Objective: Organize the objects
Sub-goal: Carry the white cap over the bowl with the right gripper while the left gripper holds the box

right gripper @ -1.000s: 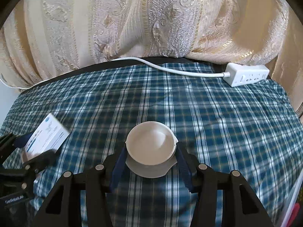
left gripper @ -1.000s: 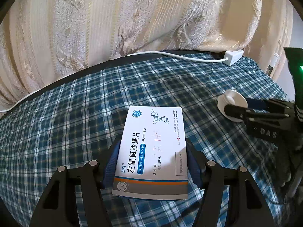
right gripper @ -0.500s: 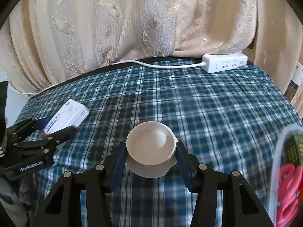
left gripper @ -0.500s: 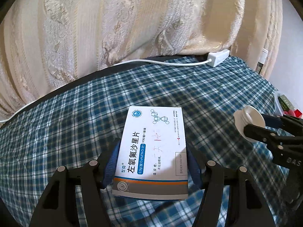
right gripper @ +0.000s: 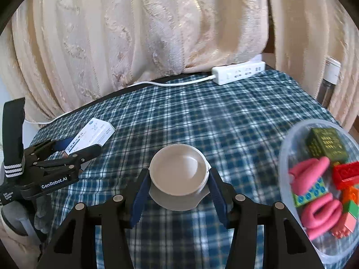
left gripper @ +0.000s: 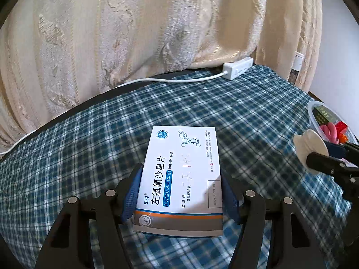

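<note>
Left gripper [left gripper: 181,190]: jaws clamped on medicine box [left gripper: 182,177], held above the checked table [left gripper: 235,112]. Right gripper [right gripper: 178,192]: jaws clamped on white bowl [right gripper: 178,174], near the plastic tub [right gripper: 283,157] of toys.

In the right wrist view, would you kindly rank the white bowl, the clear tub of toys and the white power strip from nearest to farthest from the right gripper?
1. White bowl: clamped between the right gripper's fingers.
2. Clear tub of toys: on the plaid cloth at the right edge.
3. White power strip: at the far edge, against the curtain.
</note>
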{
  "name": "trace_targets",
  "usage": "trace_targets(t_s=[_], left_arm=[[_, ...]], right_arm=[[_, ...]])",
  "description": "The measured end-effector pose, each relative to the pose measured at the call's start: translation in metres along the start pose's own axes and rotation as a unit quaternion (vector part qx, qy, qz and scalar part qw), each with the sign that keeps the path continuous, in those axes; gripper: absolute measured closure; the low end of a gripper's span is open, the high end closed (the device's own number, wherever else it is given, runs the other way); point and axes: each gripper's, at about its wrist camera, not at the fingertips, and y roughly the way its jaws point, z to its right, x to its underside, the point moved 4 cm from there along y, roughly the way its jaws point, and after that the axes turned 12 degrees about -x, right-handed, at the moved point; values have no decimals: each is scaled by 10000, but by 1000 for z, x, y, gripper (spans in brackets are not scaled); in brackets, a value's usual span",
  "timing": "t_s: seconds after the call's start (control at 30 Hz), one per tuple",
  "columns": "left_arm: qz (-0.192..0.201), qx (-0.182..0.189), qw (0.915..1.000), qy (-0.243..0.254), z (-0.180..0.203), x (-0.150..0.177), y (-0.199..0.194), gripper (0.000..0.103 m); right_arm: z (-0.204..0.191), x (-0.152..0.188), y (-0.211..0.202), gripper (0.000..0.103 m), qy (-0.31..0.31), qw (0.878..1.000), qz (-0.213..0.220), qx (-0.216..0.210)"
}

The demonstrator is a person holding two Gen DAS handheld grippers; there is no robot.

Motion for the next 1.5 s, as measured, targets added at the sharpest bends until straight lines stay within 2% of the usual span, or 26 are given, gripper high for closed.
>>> trace_targets(t_s=[0.53, 0.83, 1.17, 1.5], left_arm=[[182, 24, 9990, 396, 53, 3, -24, 38], [219, 244, 9978, 578, 82, 7, -36, 38], [226, 532, 9958, 714, 116, 6, -45, 38], [215, 788, 9936, 781, 146, 4, -53, 38]], right_arm=[[50, 17, -57, 48, 390, 9977, 471, 291], [83, 22, -89, 48, 656, 9937, 743, 530], [135, 33, -127, 48, 1034, 9842, 980, 1050], [172, 46, -141, 48, 1200, 9772, 877, 1513]])
